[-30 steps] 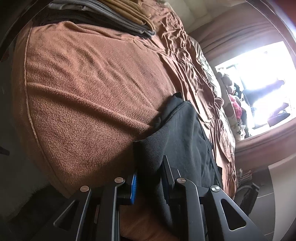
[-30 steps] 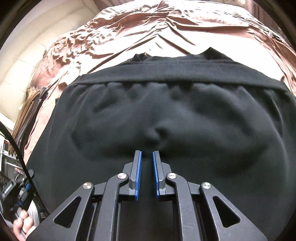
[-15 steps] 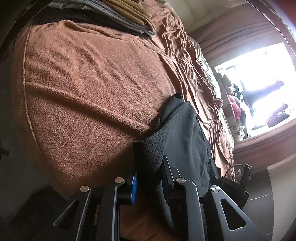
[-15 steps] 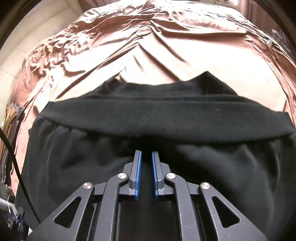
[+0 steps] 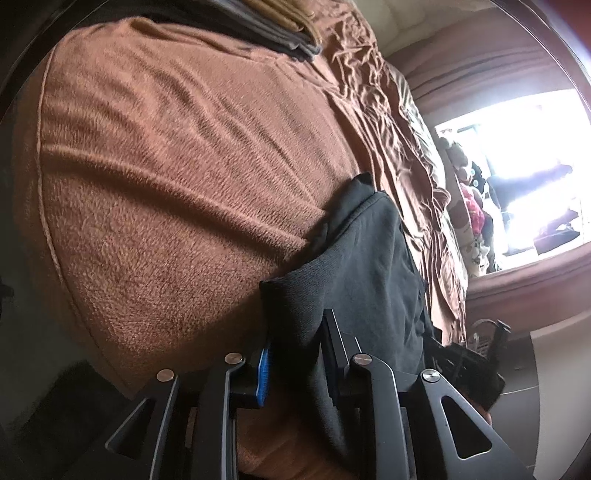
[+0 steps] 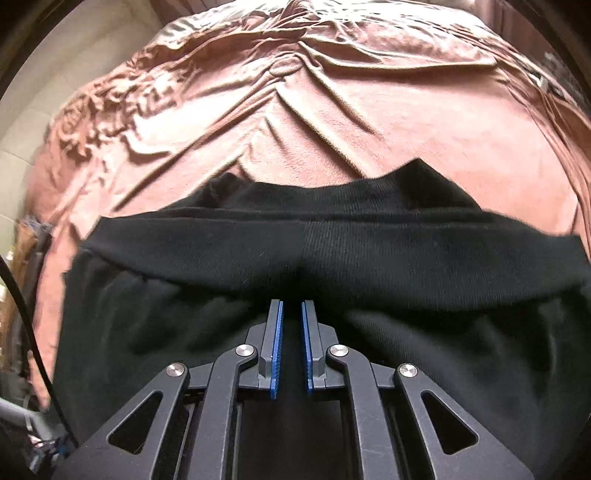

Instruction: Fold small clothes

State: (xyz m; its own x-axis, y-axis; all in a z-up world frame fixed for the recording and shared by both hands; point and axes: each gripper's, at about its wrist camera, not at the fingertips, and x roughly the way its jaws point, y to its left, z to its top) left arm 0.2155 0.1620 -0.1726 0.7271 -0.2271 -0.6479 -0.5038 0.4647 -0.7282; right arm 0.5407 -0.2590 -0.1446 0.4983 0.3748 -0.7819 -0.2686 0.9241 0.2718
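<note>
Left wrist view: left tool (image 5: 295, 354) clamped on a corner of the black knit garment (image 5: 373, 258) lying on the brown fleece bed cover (image 5: 177, 177); folded stack (image 5: 280, 22) beyond, apparently done.
Right wrist view: right tool (image 6: 291, 332) pinched together on garment (image 6: 369, 254) below ribbed waistband; fold likely midway, unfinished.

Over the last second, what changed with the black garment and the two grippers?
The right gripper slid toward the ribbed waistband of the black garment, jaws narrowing to shut on the fabric. The left gripper stayed clamped on the garment's corner; the brown blanket is unchanged.
</note>
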